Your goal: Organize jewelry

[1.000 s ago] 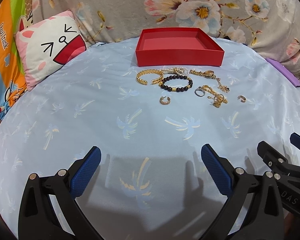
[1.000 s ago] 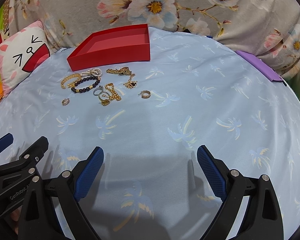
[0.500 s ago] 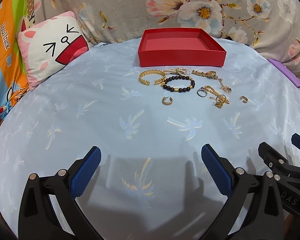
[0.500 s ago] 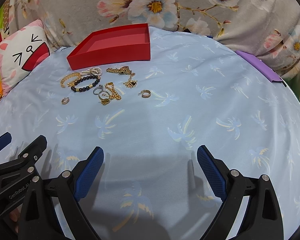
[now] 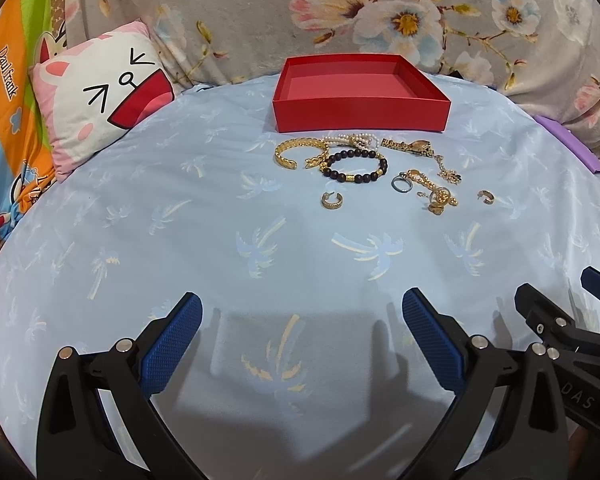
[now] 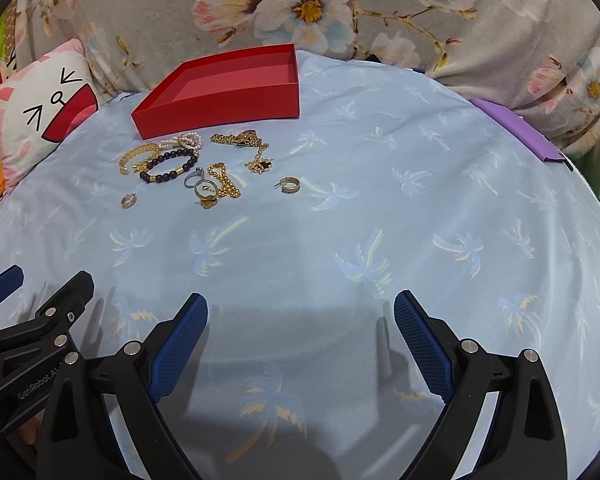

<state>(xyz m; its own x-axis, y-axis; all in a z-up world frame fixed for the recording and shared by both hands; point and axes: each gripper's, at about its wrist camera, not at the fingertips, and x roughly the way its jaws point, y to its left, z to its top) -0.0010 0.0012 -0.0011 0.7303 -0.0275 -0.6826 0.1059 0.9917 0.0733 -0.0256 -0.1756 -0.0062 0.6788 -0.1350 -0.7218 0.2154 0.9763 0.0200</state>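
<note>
An empty red box (image 5: pixel 360 114) (image 6: pixel 224 114) stands at the far side of the blue bedsheet. In front of it lie several jewelry pieces: a gold bangle (image 5: pixel 290 151) (image 6: pixel 134 156), a black bead bracelet (image 5: pixel 356 166) (image 6: pixel 168 166), a pearl strand (image 5: pixel 354 139), gold chains (image 5: pixel 432 188) (image 6: pixel 224 186), a silver ring (image 5: pixel 402 184) and two gold hoop earrings (image 5: pixel 332 201) (image 6: pixel 290 185). My left gripper (image 5: pixel 300 320) is open and empty, near the front, far from the jewelry. My right gripper (image 6: pixel 300 318) is open and empty beside it.
A cat-face cushion (image 5: pixel 100 100) (image 6: pixel 40 112) lies at the back left. A floral blanket (image 5: pixel 380 12) runs along the back. A purple strip (image 6: pixel 516 130) lies at the right edge of the bed.
Both grippers have drifted slightly, so the box and jewelry sit a little lower in the left wrist view. Nothing was grasped or moved.
</note>
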